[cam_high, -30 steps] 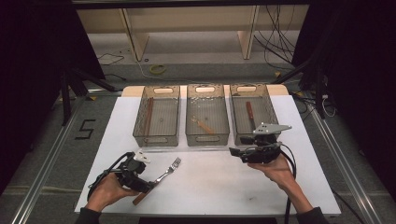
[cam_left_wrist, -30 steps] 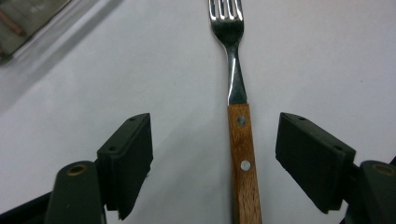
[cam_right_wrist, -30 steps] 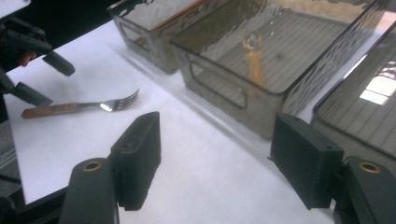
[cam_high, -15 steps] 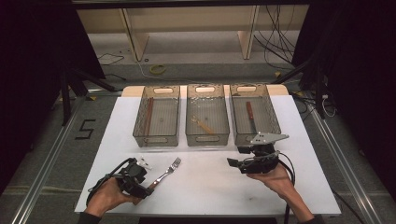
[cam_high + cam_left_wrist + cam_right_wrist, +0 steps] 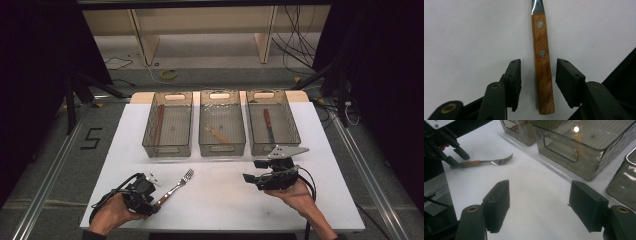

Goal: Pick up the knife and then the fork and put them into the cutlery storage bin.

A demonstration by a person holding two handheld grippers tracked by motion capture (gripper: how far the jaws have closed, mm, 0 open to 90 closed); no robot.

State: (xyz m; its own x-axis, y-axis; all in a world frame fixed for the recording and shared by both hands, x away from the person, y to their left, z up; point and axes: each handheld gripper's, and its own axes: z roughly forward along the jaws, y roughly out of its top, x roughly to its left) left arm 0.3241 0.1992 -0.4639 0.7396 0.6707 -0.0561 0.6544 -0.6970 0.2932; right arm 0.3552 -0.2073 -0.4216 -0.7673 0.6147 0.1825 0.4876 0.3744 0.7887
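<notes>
A fork (image 5: pixel 175 188) with a wooden handle (image 5: pixel 543 75) lies on the white table, tines pointing toward the bins. My left gripper (image 5: pixel 150 199) (image 5: pixel 537 82) is open with one jaw on each side of the handle's end, neither pad touching it. My right gripper (image 5: pixel 252 177) (image 5: pixel 541 207) is open above bare table at the front right, nothing between its jaws. The right gripper view also shows the fork (image 5: pixel 484 162) and the left gripper (image 5: pixel 456 157) farther off.
Three clear bins stand in a row at the back: the left bin (image 5: pixel 150 140) holds a long brown stick, the middle bin (image 5: pixel 202 140) a wooden utensil, the right bin (image 5: pixel 295 135) a knife. The table's front edge (image 5: pixel 225 229) is close to both hands.
My left gripper has slid forward so its jaws now straddle the fork's handle. My right gripper has drawn back from the bins toward the front of the table.
</notes>
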